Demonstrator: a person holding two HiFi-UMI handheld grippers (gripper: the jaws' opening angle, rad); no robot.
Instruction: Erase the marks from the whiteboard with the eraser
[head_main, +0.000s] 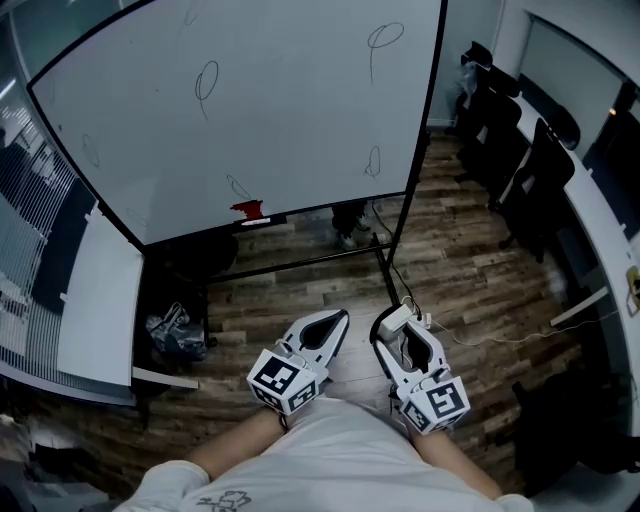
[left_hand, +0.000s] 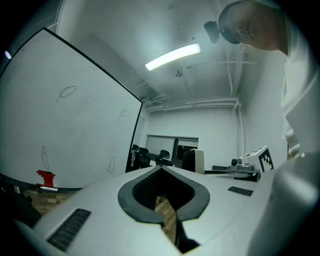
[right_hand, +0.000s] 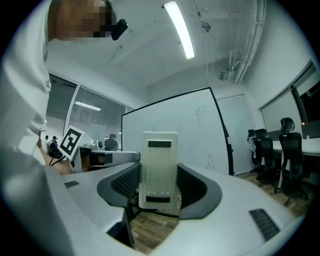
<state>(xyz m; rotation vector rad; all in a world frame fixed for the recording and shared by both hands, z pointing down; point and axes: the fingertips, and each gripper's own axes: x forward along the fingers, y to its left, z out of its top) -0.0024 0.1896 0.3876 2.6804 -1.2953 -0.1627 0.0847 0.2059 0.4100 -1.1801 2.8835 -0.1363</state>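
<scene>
The whiteboard (head_main: 290, 110) fills the upper part of the head view, well apart from both grippers, so nothing is wiped yet. Its marks are thin and spread out: a faint loop (head_main: 90, 150) at the far left, a taller one (head_main: 205, 82) to its right, a low scribble (head_main: 238, 186) just above a red thing (head_main: 247, 209) on the ledge, then two more loops towards the right edge. I think the pale ones are easy to miss, and a wipe at the low scribble may knock the red thing off the ledge.

At lower centre the left gripper (head_main: 325, 332) has its jaws closed together with nothing between them, so it cannot steady the board. If the board is pushed hard, it may swing or move back on its stand.

Beside it, the right gripper (head_main: 400, 337) has its jaws closed on the white eraser (right_hand: 159, 167), which stands well above them. In my judgement, pressure on the board could twist it or make it slip out.

Further right, a cable (head_main: 480, 335) lies on the wooden floor near the foot of the stand, and a step forward could catch it
</scene>
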